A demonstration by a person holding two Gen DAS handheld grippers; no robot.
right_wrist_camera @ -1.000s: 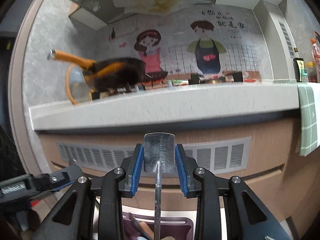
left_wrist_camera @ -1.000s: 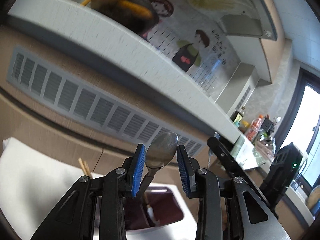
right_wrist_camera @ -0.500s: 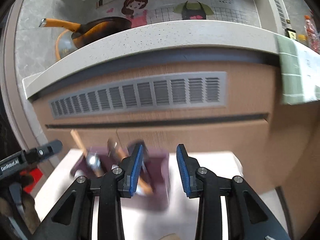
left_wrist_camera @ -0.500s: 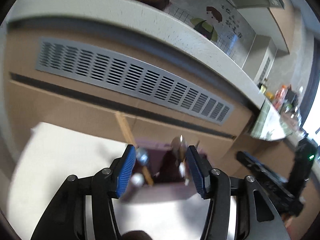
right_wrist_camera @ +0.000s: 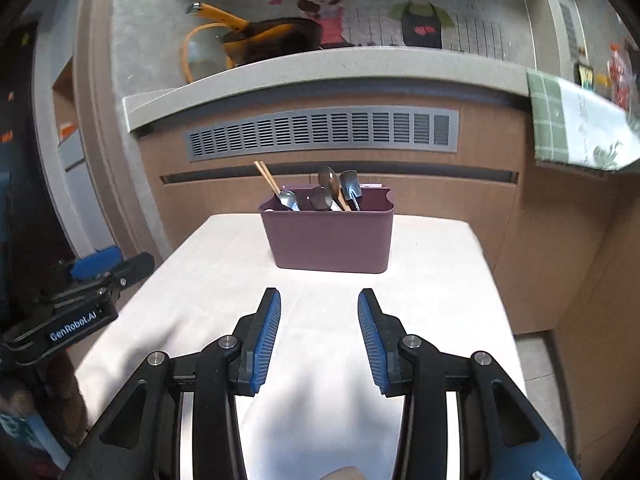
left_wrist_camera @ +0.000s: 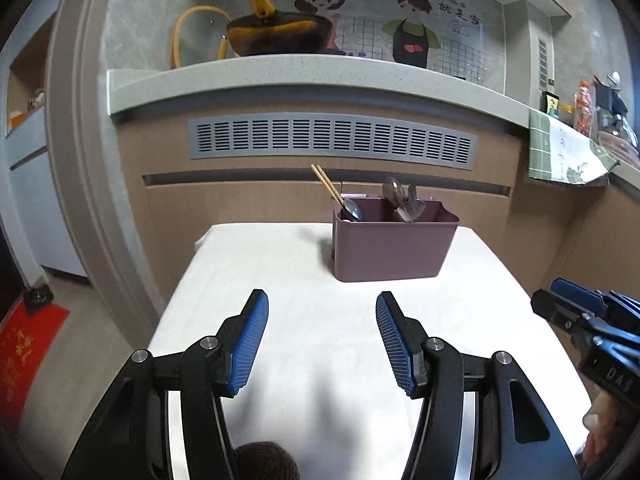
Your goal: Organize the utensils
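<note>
A mauve utensil holder [left_wrist_camera: 392, 248] stands at the far end of a white table [left_wrist_camera: 304, 320]; it also shows in the right wrist view [right_wrist_camera: 330, 238]. In it stand wooden chopsticks [left_wrist_camera: 328, 186], several metal spoons [left_wrist_camera: 394, 194] and a small shovel-shaped spoon [right_wrist_camera: 350, 190]. My left gripper [left_wrist_camera: 322, 336] is open and empty, held back from the holder over the table. My right gripper [right_wrist_camera: 319, 330] is open and empty too, also short of the holder. Each gripper shows at the edge of the other's view.
Behind the table is a wooden counter front with a grey vent grille [left_wrist_camera: 332, 140]. On the counter top sit a dark pan with an orange handle [left_wrist_camera: 276, 32] and a green cloth [right_wrist_camera: 580, 124]. A red mat [left_wrist_camera: 24, 356] lies on the floor at left.
Both grippers let go of their utensils, a spoon on the left and a shovel-shaped spoon on the right, opened, and drew back from the holder. Those utensils now stand in the holder.
</note>
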